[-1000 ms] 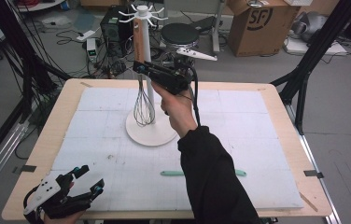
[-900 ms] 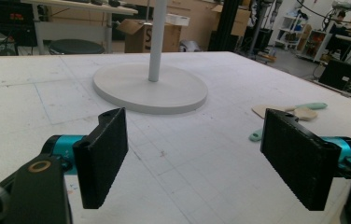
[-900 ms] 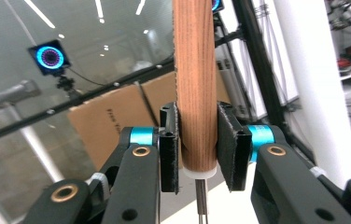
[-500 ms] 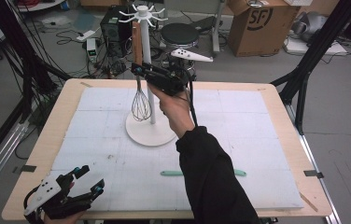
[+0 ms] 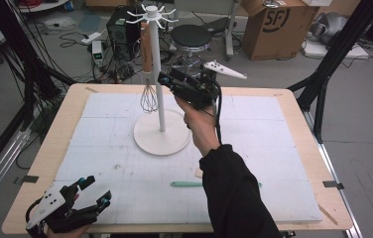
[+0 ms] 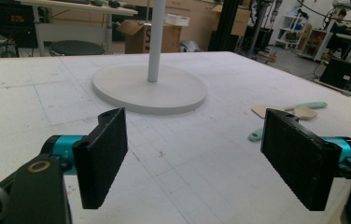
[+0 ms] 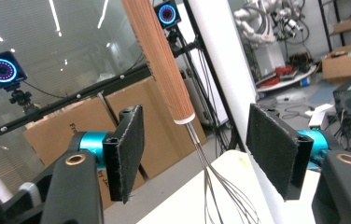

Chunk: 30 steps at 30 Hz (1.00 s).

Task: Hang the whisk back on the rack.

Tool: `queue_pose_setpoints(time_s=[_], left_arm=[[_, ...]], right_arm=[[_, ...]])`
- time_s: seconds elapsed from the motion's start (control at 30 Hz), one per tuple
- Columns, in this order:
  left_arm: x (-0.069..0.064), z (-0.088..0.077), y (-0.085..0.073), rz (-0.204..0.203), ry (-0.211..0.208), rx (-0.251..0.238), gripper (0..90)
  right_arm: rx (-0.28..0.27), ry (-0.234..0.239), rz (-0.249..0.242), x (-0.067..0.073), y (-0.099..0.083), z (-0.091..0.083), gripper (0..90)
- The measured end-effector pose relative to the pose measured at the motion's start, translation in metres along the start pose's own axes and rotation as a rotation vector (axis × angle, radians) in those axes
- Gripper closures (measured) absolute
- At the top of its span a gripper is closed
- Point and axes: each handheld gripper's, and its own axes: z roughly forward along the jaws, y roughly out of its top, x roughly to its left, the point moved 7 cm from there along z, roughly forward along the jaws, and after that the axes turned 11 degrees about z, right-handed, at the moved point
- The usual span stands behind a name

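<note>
The whisk (image 5: 148, 74) hangs from a hook at the top of the stand (image 5: 160, 133), wooden handle up and wire head down, just beside the white post. The step in hand appears to be the release after hanging. The right tongs (image 5: 170, 81) have just been opening; in the right gripper view the whisk handle (image 7: 159, 60) stands between the two pads (image 7: 129, 147) with a gap on each side, so nothing is gripped. The left tongs (image 5: 95, 191) rest wide open and empty near the front left corner of the tabletop (image 5: 293, 99). The next move probably calls for drawing the right tongs straight back, clear of handle and post, without swinging the whisk off its hook. A green utensil (image 5: 189, 184) lies on the tabletop near the front.
</note>
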Motion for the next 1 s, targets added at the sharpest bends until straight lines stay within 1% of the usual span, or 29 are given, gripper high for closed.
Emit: queue_pose_setpoints(time_s=[0.07, 0.1, 0.17, 0.2, 0.23, 0.3, 0.33, 0.4, 0.43, 0.5, 0.57, 0.7, 0.73, 0.83, 0.93, 1.0], left_arm=[[0.0, 0.001, -0.001, 0.002, 0.002, 0.004, 23.3], [0.0, 0.001, -0.001, 0.003, 0.002, 0.006, 23.0], [0.0, 0.001, -0.001, 0.003, 0.002, 0.004, 23.0], [0.0, 0.001, -0.001, 0.001, 0.002, 0.005, 23.0], [0.0, 0.001, -0.001, 0.0, 0.003, 0.005, 23.0], [0.0, 0.002, -0.001, 0.001, 0.005, 0.006, 22.9], [0.0, 0.003, -0.002, -0.001, 0.004, 0.006, 22.9], [0.001, 0.006, -0.003, 0.013, 0.011, 0.017, 22.9], [0.002, 0.009, -0.004, 0.009, 0.008, 0.022, 22.9], [0.001, 0.011, -0.005, 0.008, 0.004, 0.026, 22.9], [-0.001, 0.013, -0.005, 0.015, -0.004, 0.03, 22.9], [-0.002, 0.016, -0.005, 0.014, -0.013, 0.029, 22.9], [-0.002, 0.017, -0.005, 0.009, -0.013, 0.025, 22.9], [-0.003, 0.019, -0.004, 0.011, -0.021, 0.026, 22.9], [-0.004, 0.02, -0.004, 0.014, -0.025, 0.029, 22.9], [-0.005, 0.021, -0.004, 0.01, -0.028, 0.025, 22.9]], right_arm=[[-0.004, 0.0, 0.005, -0.003, 0.002, -0.01, 33.7], [-0.002, -0.004, -0.004, -0.005, 0.002, -0.014, 31.7], [0.012, -0.029, -0.019, -0.009, 0.002, -0.024, 31.2], [0.009, -0.03, -0.025, -0.011, 0.002, -0.028, 31.2], [0.003, -0.04, -0.032, -0.012, 0.003, -0.032, 31.1], [0.01, -0.06, -0.056, -0.014, 0.002, -0.038, 30.3], [0.007, -0.067, -0.058, -0.015, 0.002, -0.041, 29.3], [0.002, -0.075, -0.049, -0.017, 0.003, -0.044, 27.2], [-0.004, -0.091, -0.048, -0.019, 0.004, -0.045, 26.3], [-0.015, -0.107, -0.059, -0.019, 0.006, -0.048, 26.3], [-0.016, -0.124, -0.076, -0.019, 0.008, -0.05, 26.3], [-0.017, -0.138, -0.104, -0.016, 0.01, -0.052, 26.6], [-0.02, -0.141, -0.11, -0.016, 0.011, -0.052, 26.9], [-0.024, -0.172, -0.118, -0.013, 0.013, -0.051, 35.4], [-0.03, -0.186, -0.131, -0.009, 0.018, -0.049, 42.9], [-0.045, -0.181, -0.138, -0.006, 0.024, -0.046, 43.7]])
